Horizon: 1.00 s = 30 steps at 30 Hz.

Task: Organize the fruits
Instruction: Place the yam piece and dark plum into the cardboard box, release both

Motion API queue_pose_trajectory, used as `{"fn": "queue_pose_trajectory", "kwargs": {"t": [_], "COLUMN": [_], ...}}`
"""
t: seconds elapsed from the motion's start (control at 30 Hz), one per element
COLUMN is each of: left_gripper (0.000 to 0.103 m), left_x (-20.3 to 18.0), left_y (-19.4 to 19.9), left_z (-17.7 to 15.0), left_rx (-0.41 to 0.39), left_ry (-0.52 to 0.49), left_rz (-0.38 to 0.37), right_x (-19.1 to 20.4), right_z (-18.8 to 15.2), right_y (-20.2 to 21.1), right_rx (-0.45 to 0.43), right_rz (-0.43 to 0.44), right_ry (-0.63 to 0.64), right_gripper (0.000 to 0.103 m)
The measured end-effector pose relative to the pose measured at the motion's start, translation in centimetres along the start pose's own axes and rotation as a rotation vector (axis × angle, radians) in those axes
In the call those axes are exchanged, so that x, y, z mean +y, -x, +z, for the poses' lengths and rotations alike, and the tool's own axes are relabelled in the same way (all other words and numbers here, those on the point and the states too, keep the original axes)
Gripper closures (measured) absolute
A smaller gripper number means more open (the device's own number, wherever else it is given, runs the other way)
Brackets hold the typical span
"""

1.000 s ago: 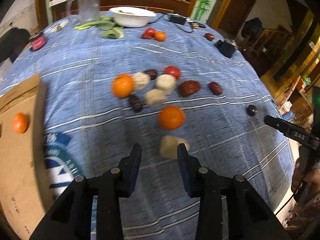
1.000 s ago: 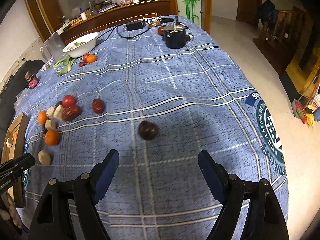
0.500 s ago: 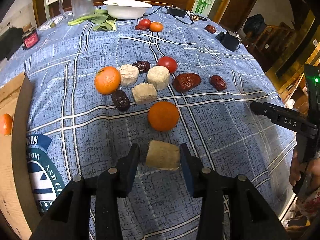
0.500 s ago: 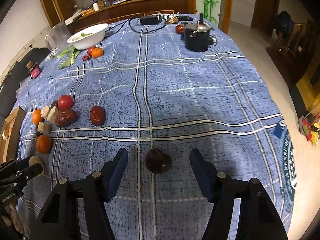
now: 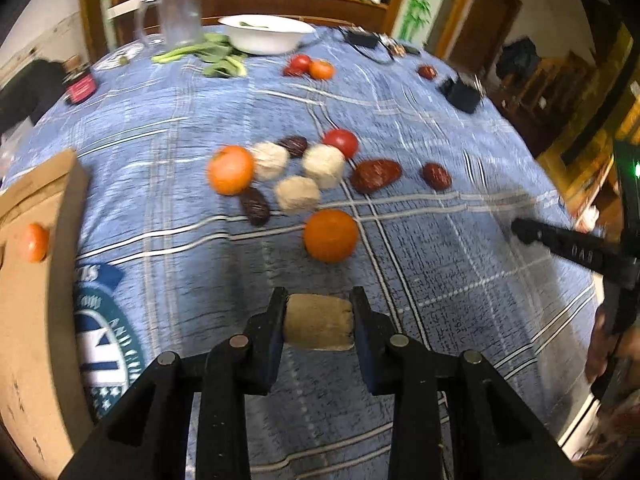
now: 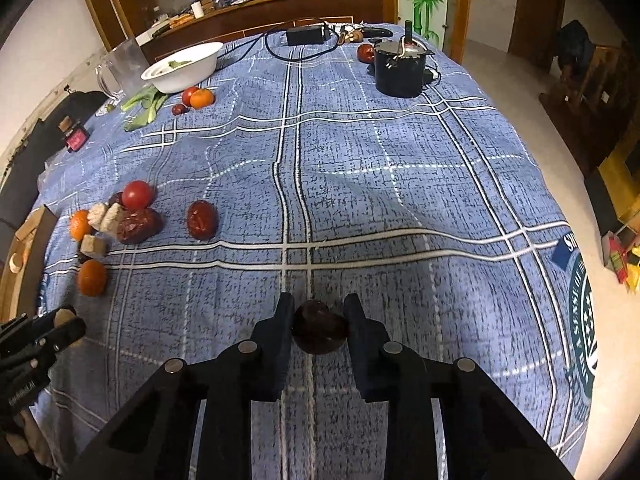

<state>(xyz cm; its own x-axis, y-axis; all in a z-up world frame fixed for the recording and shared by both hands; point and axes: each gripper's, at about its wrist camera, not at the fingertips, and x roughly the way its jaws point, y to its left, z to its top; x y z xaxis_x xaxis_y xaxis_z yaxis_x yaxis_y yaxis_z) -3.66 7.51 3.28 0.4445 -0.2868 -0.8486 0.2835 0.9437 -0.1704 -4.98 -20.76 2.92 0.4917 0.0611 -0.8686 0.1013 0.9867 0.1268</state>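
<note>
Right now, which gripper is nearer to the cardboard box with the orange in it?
Left. The left gripper, shut on a beige chunk, sits just right of the cardboard box. The right gripper, shut on a dark fruit, is farther right, near the table's middle.

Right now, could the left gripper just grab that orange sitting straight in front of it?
Probably not yet. The left gripper is already shut on a beige chunk, so its jaws are full, though nothing blocks the way to the orange.
</note>
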Motion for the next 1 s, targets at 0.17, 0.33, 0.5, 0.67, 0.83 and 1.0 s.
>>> {"fn": "queue_pose_trajectory", "kwargs": {"t": [0.17, 0.33, 0.5, 0.67, 0.83, 1.0], "left_gripper": [0.073, 0.073, 0.073, 0.073, 0.073, 0.073], "left_x": [3.9, 8.9, 16.5, 23.8, 28.5, 30.3], "left_y": [3.1, 6.5, 10.0, 11.8, 11.1, 9.2], "left_z": [-0.3, -0.9, -1.7, -2.6, -2.3, -2.0], "left_rx": [-0.047, -0.086, -0.117, -0.106, -0.068, -0.025], "left_ry": [0.115, 0.205, 0.289, 0.375, 0.385, 0.376], "left_rz": [-0.014, 0.023, 0.135, 0.223, 0.267, 0.276], "right_x": [2.4, 8.9, 17.9, 27.8, 37.0, 42.7], "right_z": [0.0, 0.6, 1.8, 2.2, 1.3, -0.8], "right_y": [1.6, 2.9, 4.1, 4.6, 2.3, -2.0], "right_rx": [-0.016, -0.034, -0.052, -0.054, 0.005, 0.069], "right_rz": [0.035, 0.129, 0.256, 0.379, 0.468, 0.436], "right_ry": [0.029, 0.117, 0.238, 0.372, 0.48, 0.56], "right_gripper": [0.076, 0.076, 0.076, 0.075, 0.075, 0.075]}}
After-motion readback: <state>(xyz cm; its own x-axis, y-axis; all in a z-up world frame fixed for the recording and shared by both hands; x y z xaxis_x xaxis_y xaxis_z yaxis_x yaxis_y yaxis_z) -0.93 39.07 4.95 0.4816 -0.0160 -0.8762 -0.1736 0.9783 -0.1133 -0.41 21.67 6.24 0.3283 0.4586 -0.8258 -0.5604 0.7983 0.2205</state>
